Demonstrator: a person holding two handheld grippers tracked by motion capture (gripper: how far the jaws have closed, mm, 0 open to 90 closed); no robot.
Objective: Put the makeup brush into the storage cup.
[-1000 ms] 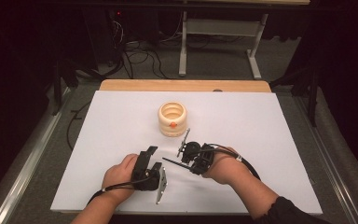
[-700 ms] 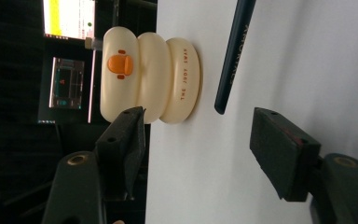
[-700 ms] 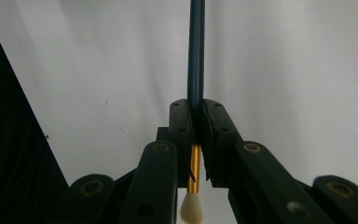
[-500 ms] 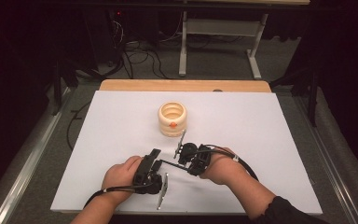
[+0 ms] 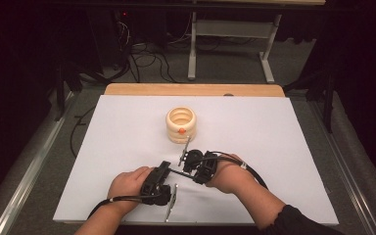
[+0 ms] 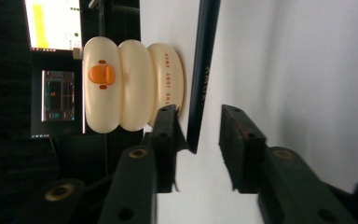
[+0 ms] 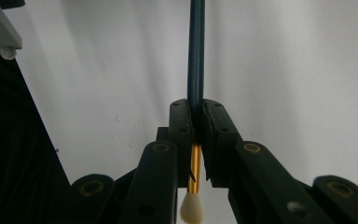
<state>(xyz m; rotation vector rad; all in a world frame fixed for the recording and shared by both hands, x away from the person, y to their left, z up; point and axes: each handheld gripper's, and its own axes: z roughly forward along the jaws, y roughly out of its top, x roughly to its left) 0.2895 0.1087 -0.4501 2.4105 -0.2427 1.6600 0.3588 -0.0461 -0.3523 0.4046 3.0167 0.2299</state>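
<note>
A paintbrush (image 7: 196, 46) with a dark handle, gold ferrule and white bristles runs straight out between the jaws of my right gripper (image 7: 196, 116), which is shut on it just above the ferrule. In the high view the brush (image 5: 180, 172) bridges the two hands near the front of the white table (image 5: 274, 147). My left gripper (image 6: 200, 149) is open, and the handle's free end (image 6: 204, 70) lies between its jaws, closer to the left one. A cream ring-stacked holder (image 5: 181, 125) with an orange duck bill stands beyond both grippers, right gripper (image 5: 188, 169) and left gripper (image 5: 164, 170).
A wooden strip (image 5: 196, 89) borders the table's far edge. Behind it are white desk legs (image 5: 192, 54) and cables on the floor. Lit screens (image 6: 58, 56) show past the holder (image 6: 130, 84) in the left gripper view. White surface spreads to both sides.
The right hand has shifted a little left with the brush, so the handle's end now sits between the left gripper's open jaws. The holder has not moved.
</note>
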